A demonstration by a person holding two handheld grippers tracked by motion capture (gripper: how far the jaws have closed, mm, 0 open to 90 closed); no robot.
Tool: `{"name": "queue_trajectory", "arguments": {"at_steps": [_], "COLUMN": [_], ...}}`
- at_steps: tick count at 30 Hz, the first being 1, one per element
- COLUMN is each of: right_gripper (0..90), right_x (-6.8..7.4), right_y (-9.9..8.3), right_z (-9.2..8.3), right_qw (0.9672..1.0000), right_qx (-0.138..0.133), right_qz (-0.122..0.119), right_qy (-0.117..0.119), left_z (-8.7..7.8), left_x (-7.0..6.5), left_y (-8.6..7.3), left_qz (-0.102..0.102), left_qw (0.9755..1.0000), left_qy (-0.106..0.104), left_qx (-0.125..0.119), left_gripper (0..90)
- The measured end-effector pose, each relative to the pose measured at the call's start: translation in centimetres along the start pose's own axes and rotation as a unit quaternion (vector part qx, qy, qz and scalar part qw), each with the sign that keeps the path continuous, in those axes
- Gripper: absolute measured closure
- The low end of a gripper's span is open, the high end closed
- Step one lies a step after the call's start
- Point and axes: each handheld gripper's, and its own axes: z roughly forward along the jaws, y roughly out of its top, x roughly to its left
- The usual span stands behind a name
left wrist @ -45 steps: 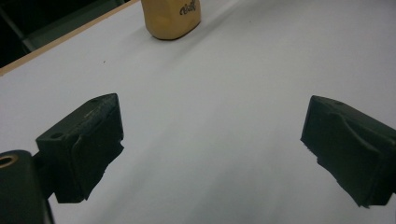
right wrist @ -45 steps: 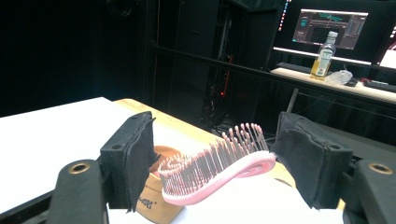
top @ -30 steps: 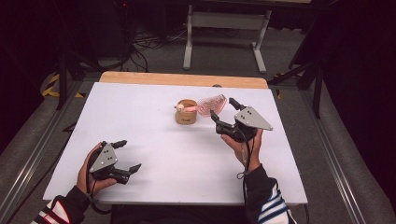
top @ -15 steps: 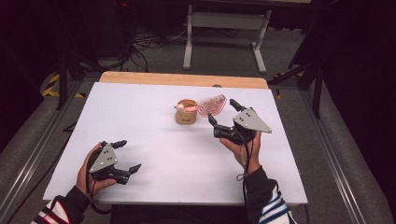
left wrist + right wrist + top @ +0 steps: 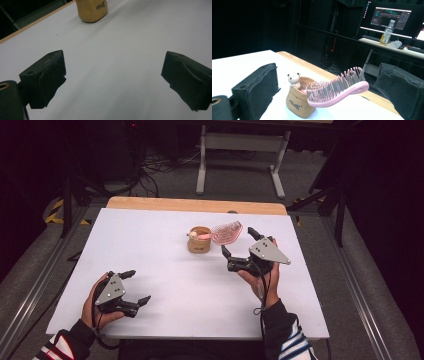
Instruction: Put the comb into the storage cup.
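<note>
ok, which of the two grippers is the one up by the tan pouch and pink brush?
The right gripper: open jaws beside the pink bristled hairbrush propped in the tan pouch. The left gripper sits near the table's front edge.

We cannot tell how the pink brush's handle end sits inside the tan cup, whose base the picture's lower edge cuts off.

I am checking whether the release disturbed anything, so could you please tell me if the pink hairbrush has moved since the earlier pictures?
No. The pink hairbrush sits as before, propped in the tan holder. The right claw has just been opening, with nothing between its jaws.
</note>
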Motion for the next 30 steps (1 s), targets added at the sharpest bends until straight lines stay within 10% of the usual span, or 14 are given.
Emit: {"name": "queue_trajectory", "arguments": {"at_steps": [30], "right_gripper": [4.1], "right_x": [1.1], "right_y": [0.0], "right_z": [-1.1], "right_qw": [0.9999], "right_qx": [0.001], "right_qz": [-0.016], "right_qy": [-0.001], "left_z": [0.1], "left_x": [0.0], "left_y": [0.0], "left_qz": [0.001], "left_qw": [1.0000], "left_qy": [-0.001], "left_qx": [0.000], "left_gripper": [6.6]}}
